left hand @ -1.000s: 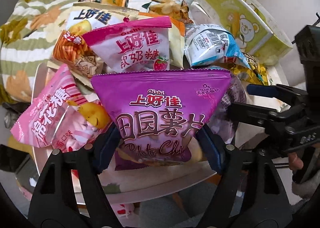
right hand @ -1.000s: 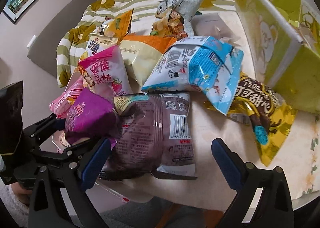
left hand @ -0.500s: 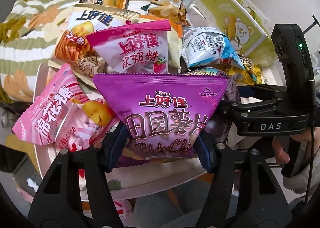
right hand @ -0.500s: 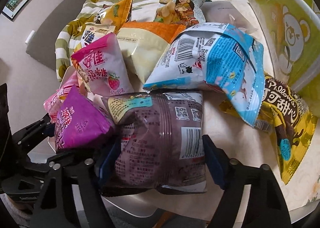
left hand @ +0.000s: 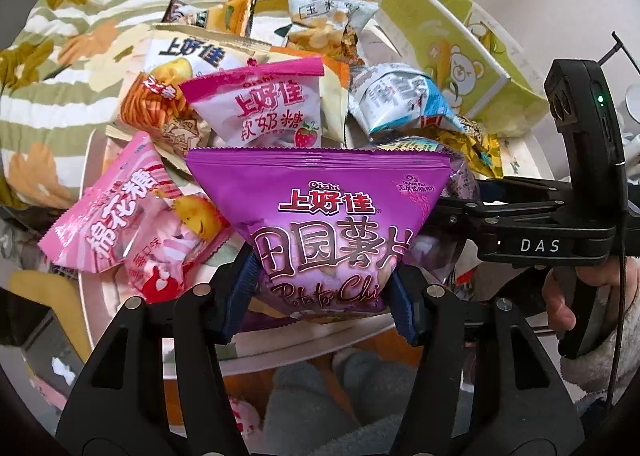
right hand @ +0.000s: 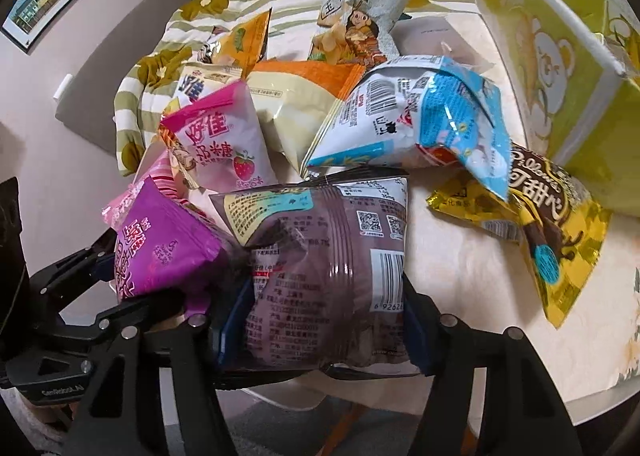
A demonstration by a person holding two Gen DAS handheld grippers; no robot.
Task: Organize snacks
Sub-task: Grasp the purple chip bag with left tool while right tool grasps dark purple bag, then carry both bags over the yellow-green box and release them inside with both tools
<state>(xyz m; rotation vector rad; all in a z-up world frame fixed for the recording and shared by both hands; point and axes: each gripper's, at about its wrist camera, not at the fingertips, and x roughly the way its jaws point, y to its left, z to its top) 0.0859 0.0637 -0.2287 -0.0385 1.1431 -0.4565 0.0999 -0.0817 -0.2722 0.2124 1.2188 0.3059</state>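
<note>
Two grippers clamped: left (left hand: 320,292) on purple bag (left hand: 324,224); right (right hand: 324,320) on brown bag (right hand: 328,276).

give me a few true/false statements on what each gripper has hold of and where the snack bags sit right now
1. The left gripper is shut on the purple potato chip bag. True.
2. The right gripper is open over a bare patch of table. False: its fingers press both sides of the dark mauve bag.
3. The blue and white bag lies behind the dark mauve bag. True.
4. The yellow chocolate bag is inside the green bear box. False: it lies on the table in front of the box.
5. The pink strawberry bag is held by the left gripper. False: it rests in the pile.
</note>
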